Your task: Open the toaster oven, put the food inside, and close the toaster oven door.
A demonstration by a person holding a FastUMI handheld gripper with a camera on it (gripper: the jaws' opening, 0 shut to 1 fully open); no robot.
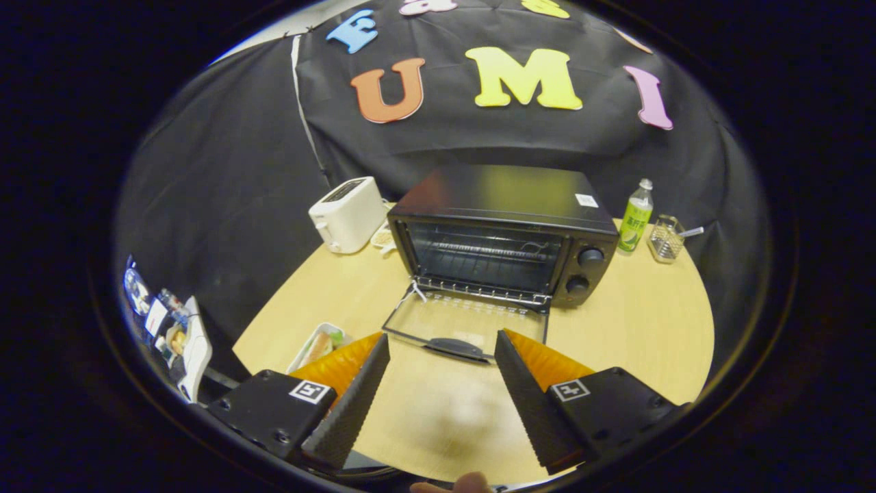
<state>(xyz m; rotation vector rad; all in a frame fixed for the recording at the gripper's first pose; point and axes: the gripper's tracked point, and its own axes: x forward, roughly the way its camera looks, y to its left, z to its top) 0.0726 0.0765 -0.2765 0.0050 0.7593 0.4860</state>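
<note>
A round wooden table (636,329) is seen from above and in front, along the two fingers of a handheld gripper (441,356). The fingers are spread wide apart with nothing held between them, and only bare tabletop lies in the gap. Just beyond the fingertips, a black toaster oven (506,226) is set in the middle of the table with its glass door (465,325) folded flat down toward the gripper, so the wire rack inside is exposed and ready to be loaded. The door handle (455,348) is found just ahead of the fingers, between them. The food (320,346), seemingly a sandwich in a shallow white tray, is placed on the table just beside the left finger and partly hidden behind it; it has not yet been picked up. The gripper is held above the table, tilted downward and centred on the oven. Behind the oven, a white toaster (347,213) stands to its left, and a green bottle (636,217) and a clear container (666,239) to its right
</note>
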